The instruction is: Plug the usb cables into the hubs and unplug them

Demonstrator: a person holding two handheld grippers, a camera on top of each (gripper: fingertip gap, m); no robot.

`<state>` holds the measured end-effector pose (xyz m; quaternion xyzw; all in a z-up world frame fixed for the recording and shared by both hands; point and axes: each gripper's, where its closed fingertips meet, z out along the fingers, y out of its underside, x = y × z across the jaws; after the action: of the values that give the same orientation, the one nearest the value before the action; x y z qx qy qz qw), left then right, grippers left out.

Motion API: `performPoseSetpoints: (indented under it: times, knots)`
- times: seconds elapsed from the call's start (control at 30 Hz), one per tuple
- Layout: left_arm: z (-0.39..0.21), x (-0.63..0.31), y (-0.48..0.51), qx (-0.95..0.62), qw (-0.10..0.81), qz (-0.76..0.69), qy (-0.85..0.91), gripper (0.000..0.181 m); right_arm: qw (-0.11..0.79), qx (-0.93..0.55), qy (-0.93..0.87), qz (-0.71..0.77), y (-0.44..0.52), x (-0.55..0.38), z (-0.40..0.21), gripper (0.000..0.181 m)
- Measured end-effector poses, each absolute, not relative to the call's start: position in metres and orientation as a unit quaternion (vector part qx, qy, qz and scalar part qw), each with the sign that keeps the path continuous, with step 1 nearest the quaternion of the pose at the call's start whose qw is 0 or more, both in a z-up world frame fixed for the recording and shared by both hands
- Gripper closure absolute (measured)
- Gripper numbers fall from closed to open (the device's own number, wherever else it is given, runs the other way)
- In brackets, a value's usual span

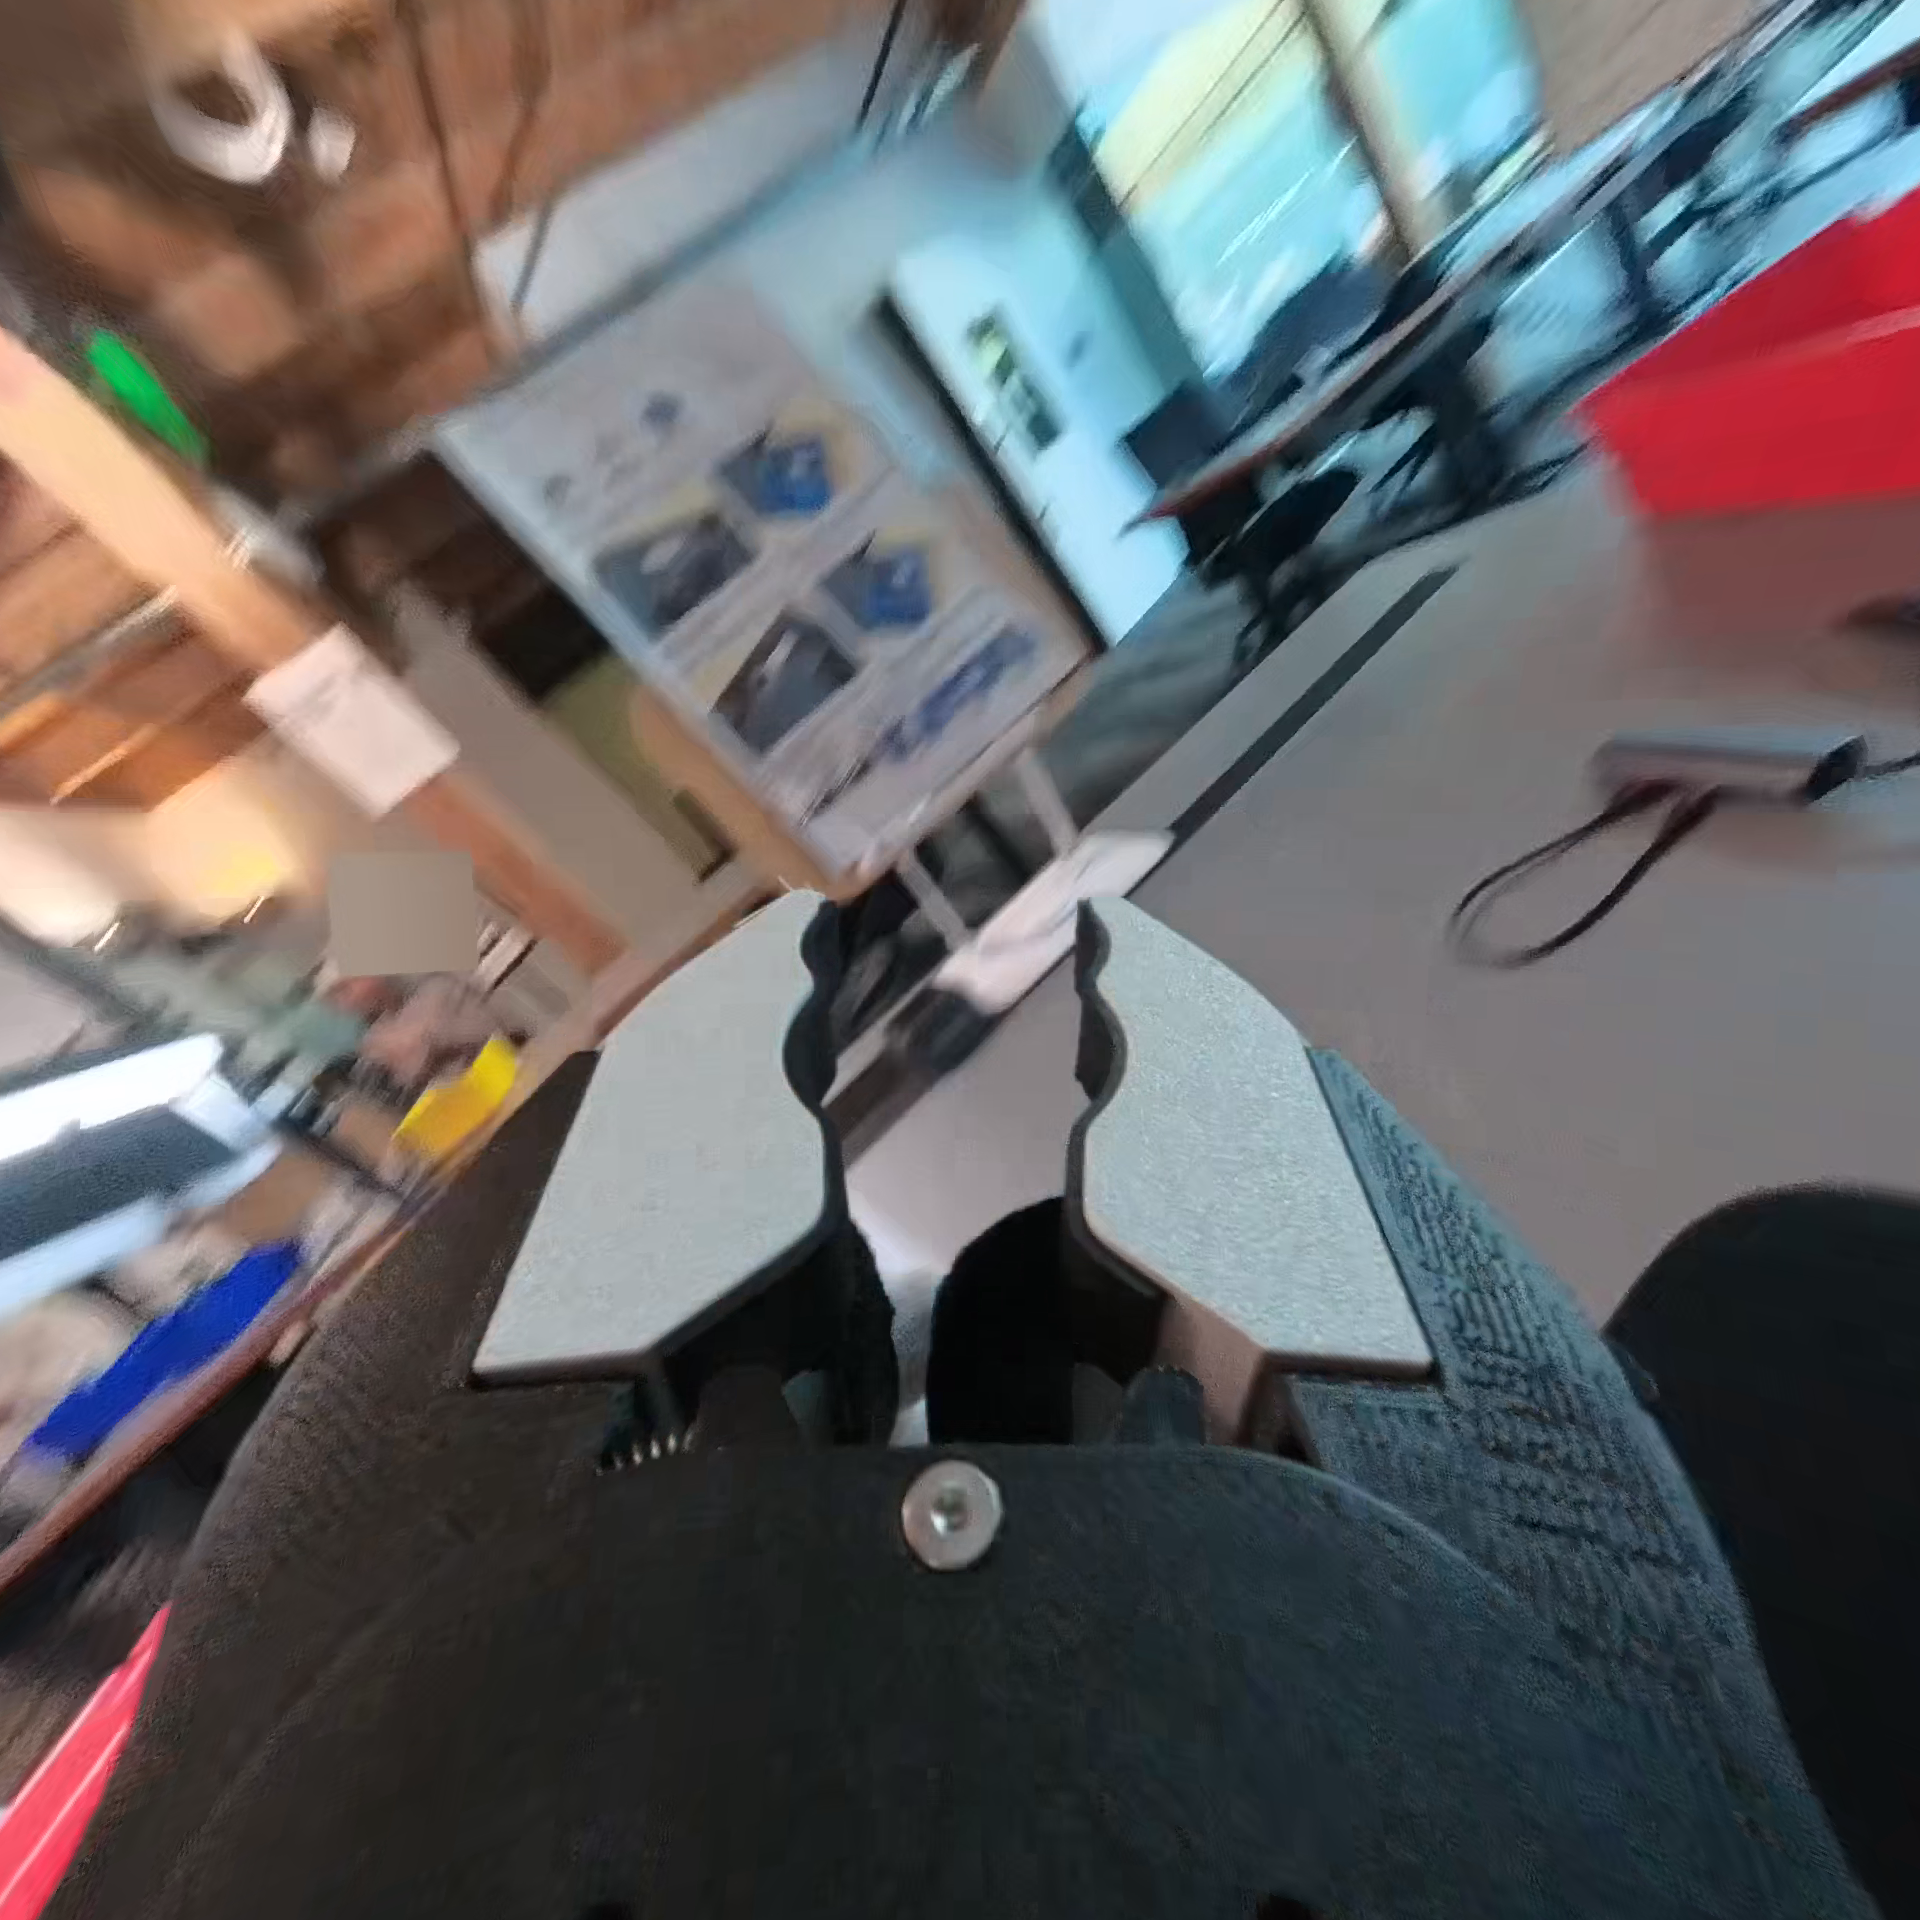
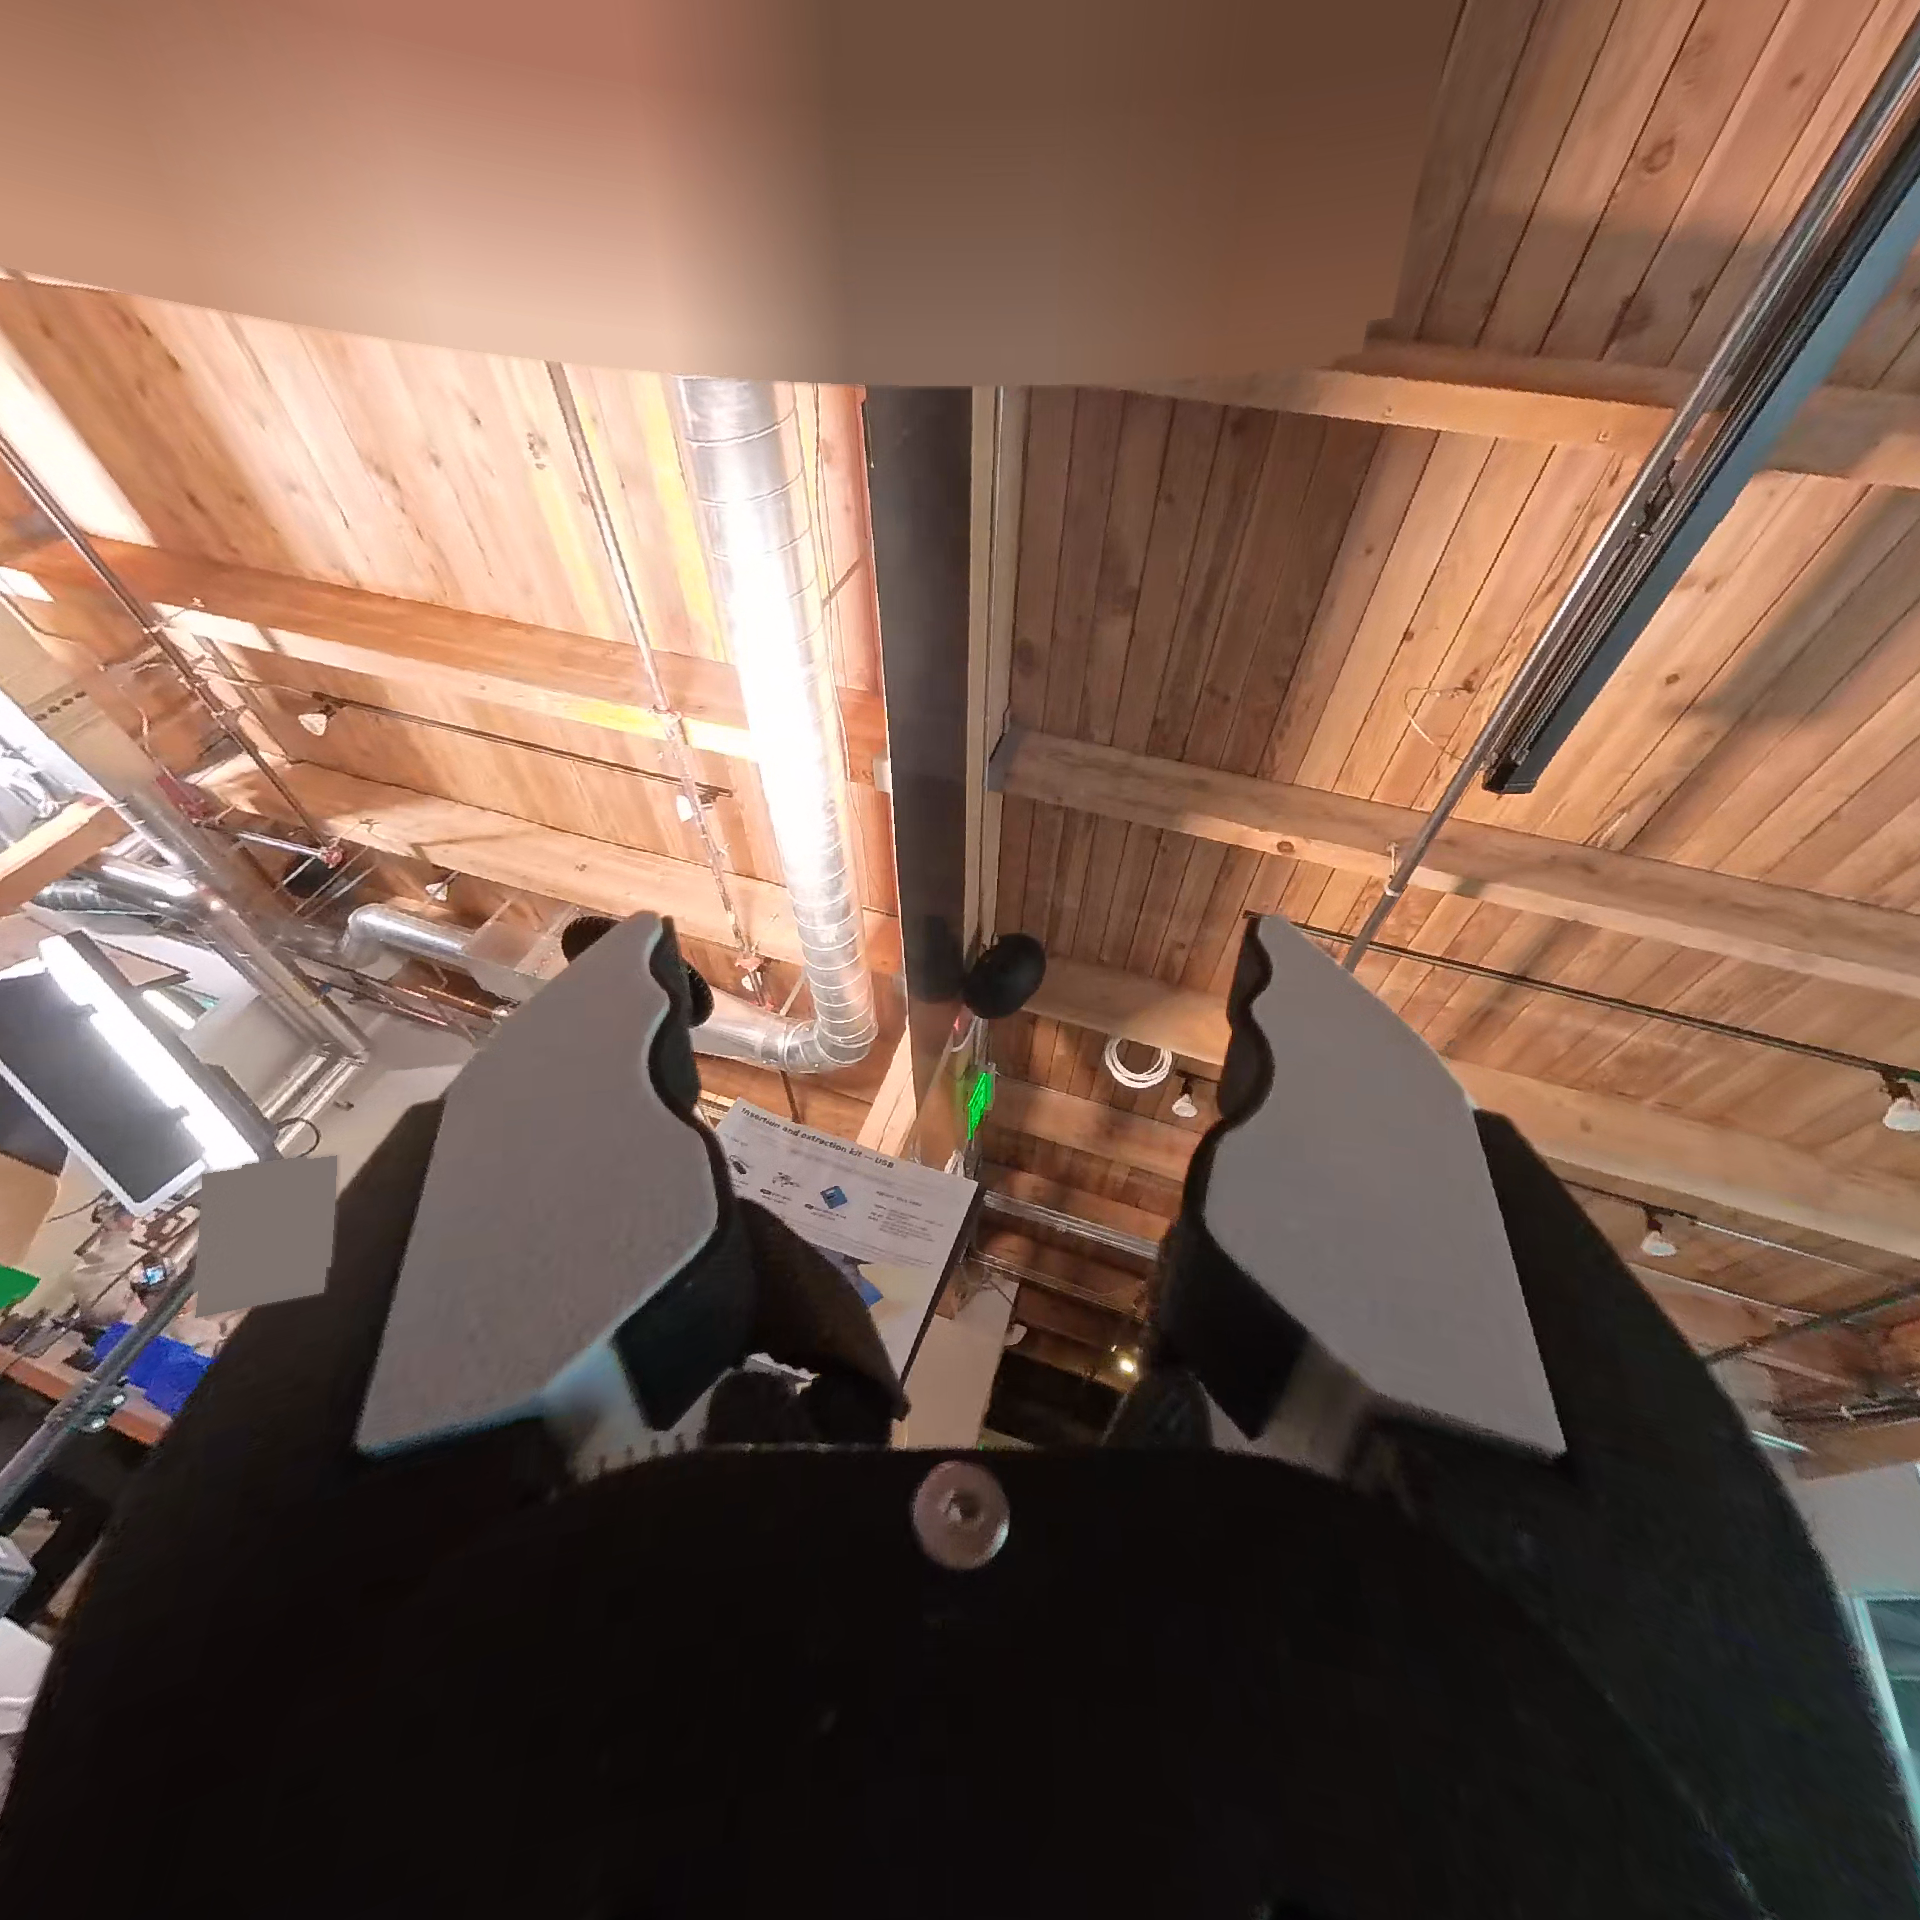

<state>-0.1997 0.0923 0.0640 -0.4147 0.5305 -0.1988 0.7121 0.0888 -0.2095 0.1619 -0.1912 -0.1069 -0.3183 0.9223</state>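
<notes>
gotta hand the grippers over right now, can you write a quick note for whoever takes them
Left gripper: open, empty, tilted, above the near part of the table; picture blurred.
Right gripper: wide open, empty, pointing up at the wooden ceiling; the table is not in its view.
Hub: on the table, right of the left gripper, black cable looping from its near end, one plug at its far end.
Done: cannot tell.
Left: bring both grippers to the hub and cable.

motion blur smears the hub (image 1: pixel 1725 767) and black cable (image 1: pixel 1558 894) (red bin (image 1: pixel 1766 416) cut off).
</notes>
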Motion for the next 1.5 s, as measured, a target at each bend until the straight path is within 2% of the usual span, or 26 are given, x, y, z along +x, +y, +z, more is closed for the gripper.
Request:
performPoseSetpoints:
  times: [0.07,0.13,0.2,0.27,0.33,0.4,0.57,0.7,1.07,1.17,1.23,1.27,1.4,1.5]
  knots:
    - [0.045,-0.233,0.125,-0.476,0.687,-0.162,0.524,0.138,0.923,-0.191,-0.103,-0.317,-0.211,0.09,0.163,0.085]
    - [0.011,-0.252,0.148,-0.536,0.613,-0.15,0.56,0.138,0.924,-0.187,-0.103,-0.317,-0.213,0.089,0.164,0.087]
    - [-0.027,-0.269,0.17,-0.595,0.525,-0.112,0.598,0.139,0.925,-0.183,-0.104,-0.316,-0.215,0.087,0.165,0.088]
    - [-0.065,-0.285,0.185,-0.657,0.415,-0.069,0.626,0.155,0.926,-0.181,-0.106,-0.313,-0.215,0.086,0.165,0.088]
    - [-0.098,-0.3,0.192,-0.725,0.294,-0.062,0.619,0.162,0.927,-0.182,-0.109,-0.311,-0.214,0.084,0.164,0.089]
    - [-0.12,-0.31,0.201,-0.767,0.217,-0.058,0.601,0.162,0.926,-0.184,-0.113,-0.309,-0.212,0.083,0.163,0.089]
    - [-0.149,-0.356,0.223,-0.813,0.068,0.089,0.571,0.157,0.927,-0.181,-0.114,-0.308,-0.215,0.084,0.164,0.092]
    - [-0.15,-0.375,0.227,-0.811,-0.01,0.16,0.562,0.151,0.934,-0.177,-0.113,-0.29,-0.217,0.085,0.164,0.095]
    - [-0.174,-0.379,0.253,-0.761,-0.079,0.21,0.608,0.153,0.93,-0.181,-0.129,-0.291,-0.214,0.08,0.163,0.104]
    - [-0.177,-0.381,0.258,-0.75,-0.085,0.218,0.618,0.163,0.93,-0.183,-0.133,-0.29,-0.212,0.079,0.162,0.105]
    - [-0.179,-0.382,0.256,-0.743,-0.095,0.211,0.628,0.177,0.93,-0.186,-0.134,-0.289,-0.211,0.079,0.161,0.106]
    - [-0.178,-0.381,0.256,-0.745,-0.094,0.208,0.627,0.177,0.929,-0.187,-0.135,-0.289,-0.21,0.078,0.161,0.106]
    - [-0.166,-0.377,0.254,-0.762,-0.053,0.192,0.616,0.177,0.928,-0.189,-0.137,-0.292,-0.209,0.079,0.161,0.109]
    - [-0.134,-0.374,0.253,-0.776,0.014,0.192,0.601,0.178,0.929,-0.19,-0.135,-0.288,-0.209,0.081,0.161,0.11]
